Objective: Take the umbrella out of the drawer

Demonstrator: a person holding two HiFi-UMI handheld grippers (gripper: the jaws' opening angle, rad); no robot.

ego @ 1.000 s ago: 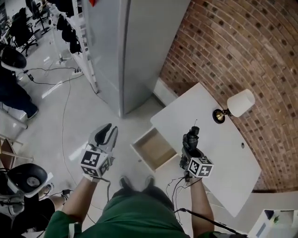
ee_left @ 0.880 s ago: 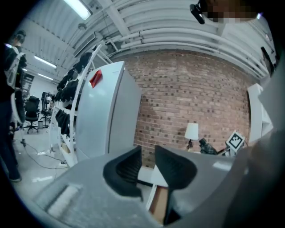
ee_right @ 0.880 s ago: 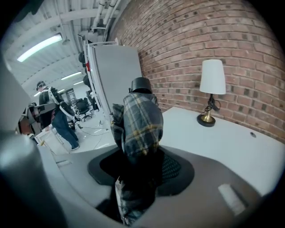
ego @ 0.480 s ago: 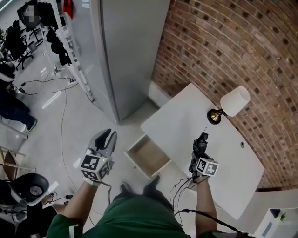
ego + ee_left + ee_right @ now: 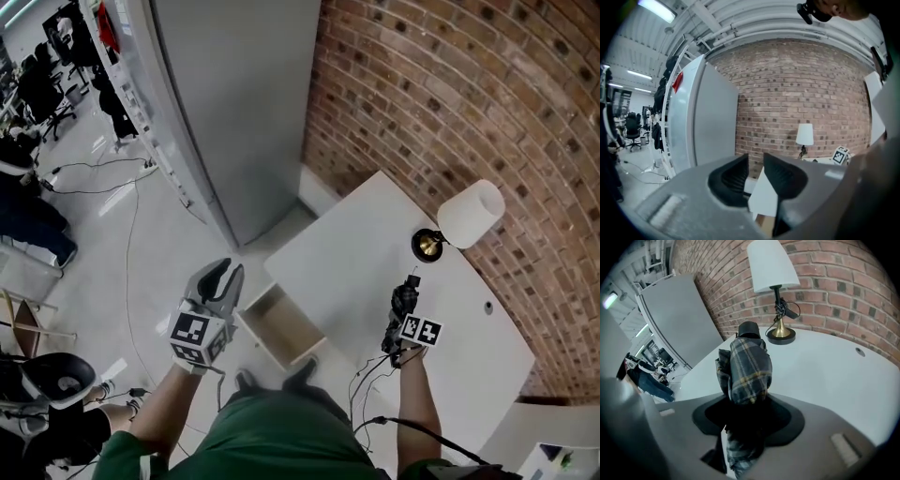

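Observation:
A folded dark plaid umbrella (image 5: 404,298) is clamped in my right gripper (image 5: 402,315), which hangs above the white table (image 5: 347,253), short of the lamp. In the right gripper view the umbrella (image 5: 746,366) sticks out forward from the jaws of the right gripper (image 5: 747,414), tip towards the lamp's base. The drawer (image 5: 281,324) stands pulled out under the table's near edge, and its tan bottom is bare. My left gripper (image 5: 219,280) floats over the floor just left of the drawer. In its own view the left gripper (image 5: 757,177) has its jaws opening with nothing between them.
A table lamp (image 5: 466,216) with a white shade and brass foot stands at the table's far side by the brick wall (image 5: 450,84). A tall grey cabinet (image 5: 234,103) rises to the left. Cables (image 5: 94,178) and office chairs lie on the floor further left.
My right gripper has carried the umbrella farther over the tabletop towards the lamp and lower. My left gripper has shifted a little closer to the drawer's left side.

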